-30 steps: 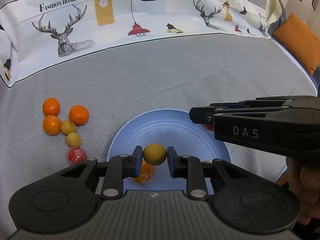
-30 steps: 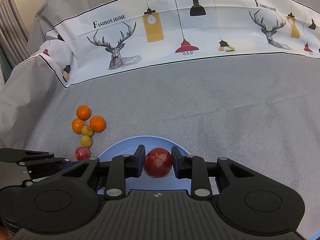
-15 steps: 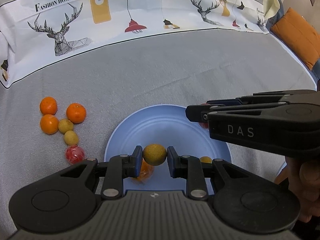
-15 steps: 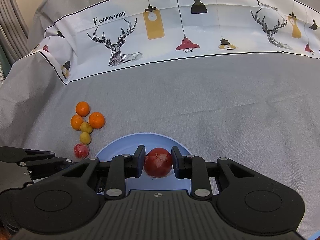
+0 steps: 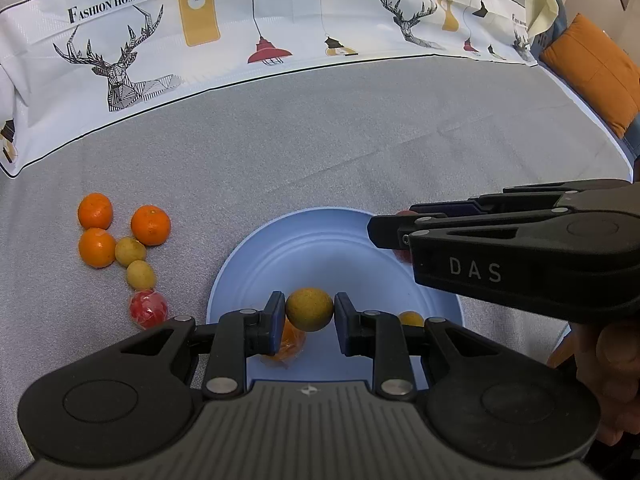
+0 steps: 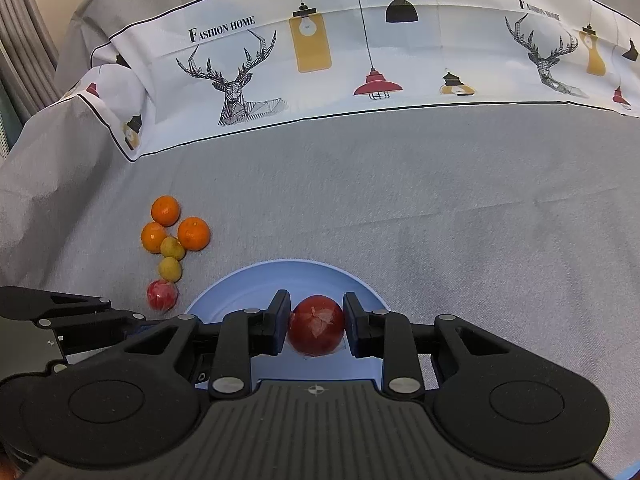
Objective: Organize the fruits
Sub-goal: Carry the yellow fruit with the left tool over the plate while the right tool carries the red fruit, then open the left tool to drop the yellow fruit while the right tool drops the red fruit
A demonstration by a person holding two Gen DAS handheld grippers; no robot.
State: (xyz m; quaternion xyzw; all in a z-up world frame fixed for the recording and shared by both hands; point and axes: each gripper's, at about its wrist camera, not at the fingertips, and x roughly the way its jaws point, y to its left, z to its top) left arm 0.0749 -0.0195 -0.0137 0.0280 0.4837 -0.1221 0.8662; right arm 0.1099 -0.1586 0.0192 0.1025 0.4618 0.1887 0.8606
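yellow-brown fruit pinched in my left claw, wrapped red fruit clamped in my right claw, both over the blue plate.

Bright, even light; sharp focus; fisheye-bent edges.

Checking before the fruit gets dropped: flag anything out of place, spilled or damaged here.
Nothing stands out. The left gripper holds a yellow-brown fruit and the right gripper a red fruit, both over the blue plate. The loose fruit cluster sits intact on the grey cloth.
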